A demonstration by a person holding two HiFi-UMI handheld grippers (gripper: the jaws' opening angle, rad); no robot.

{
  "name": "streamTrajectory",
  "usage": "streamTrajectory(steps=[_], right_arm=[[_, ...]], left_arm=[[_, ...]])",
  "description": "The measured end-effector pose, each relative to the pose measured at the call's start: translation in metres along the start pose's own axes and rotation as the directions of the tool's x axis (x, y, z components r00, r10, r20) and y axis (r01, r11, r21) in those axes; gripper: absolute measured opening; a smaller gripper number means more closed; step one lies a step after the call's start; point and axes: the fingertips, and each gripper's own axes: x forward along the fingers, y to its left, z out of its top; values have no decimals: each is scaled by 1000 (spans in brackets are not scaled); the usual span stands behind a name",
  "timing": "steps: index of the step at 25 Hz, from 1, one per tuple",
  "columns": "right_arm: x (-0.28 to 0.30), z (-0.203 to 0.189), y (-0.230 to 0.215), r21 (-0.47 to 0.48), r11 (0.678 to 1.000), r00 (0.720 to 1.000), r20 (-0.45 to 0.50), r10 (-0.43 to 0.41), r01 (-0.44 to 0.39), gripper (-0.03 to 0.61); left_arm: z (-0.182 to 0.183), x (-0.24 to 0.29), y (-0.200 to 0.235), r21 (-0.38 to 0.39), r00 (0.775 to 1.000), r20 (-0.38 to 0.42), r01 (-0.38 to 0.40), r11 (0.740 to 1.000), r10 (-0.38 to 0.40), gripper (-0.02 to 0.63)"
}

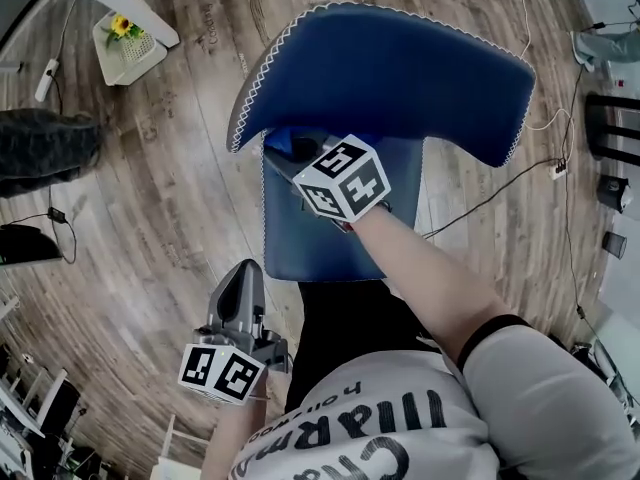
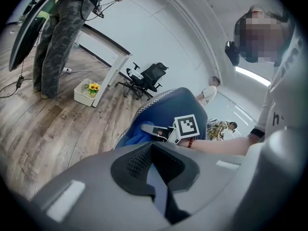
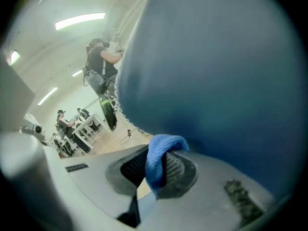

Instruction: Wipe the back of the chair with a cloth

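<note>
The blue chair's curved back (image 1: 400, 68) has white stitching along its edge and stands above the seat (image 1: 330, 238). My right gripper (image 1: 300, 153) reaches over the seat to the lower left of the back's front face, shut on a blue cloth (image 1: 288, 144). In the right gripper view the cloth (image 3: 161, 153) hangs folded between the jaws of the right gripper (image 3: 159, 165), close against the chair back (image 3: 216, 71). My left gripper (image 1: 245, 273) hangs low beside the seat, shut and holding nothing. The left gripper view shows the left gripper (image 2: 153, 146), the chair (image 2: 178, 105) and the cloth (image 2: 137, 136).
A white basket with yellow flowers (image 1: 128, 46) stands on the wooden floor beside a white table leg (image 2: 108, 76). A person in camouflage trousers (image 2: 57, 42) stands at the left. A black office chair (image 2: 149, 76) is farther back. Cables (image 1: 500, 193) trail across the floor at the right.
</note>
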Motion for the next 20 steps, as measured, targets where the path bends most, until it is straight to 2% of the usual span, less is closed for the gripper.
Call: streamTrajectory(steps=[1,3,8,10,15,20], right_arm=[[3,-2,4,-13,1000,1000,-4,18,-18,34],[4,-6,0,-6,1000,1000,-2,3,-3,34],[-24,-6,-54,120,979,983,55,-173,166,34],[-42,-8,-73,169,964,974,65,-217,203,34],[-94,-26,-111,268,918,943,77,-324,293,34],[-155,-51,-145,357,850,891,91,-445,388,34]], left_arm=[[0,0,1,-2,1000,3,1,1000,0,8],[3,2,2,-1,1000,9,3,1000,-3,8],[6,6,6,11,1000,-7,7,1000,-7,8],[7,10,4,13,1000,-13,7,1000,-7,8],[4,30,-20,44,998,-45,56,997,-54,8],[-11,52,-56,82,988,-101,129,988,-120,8]])
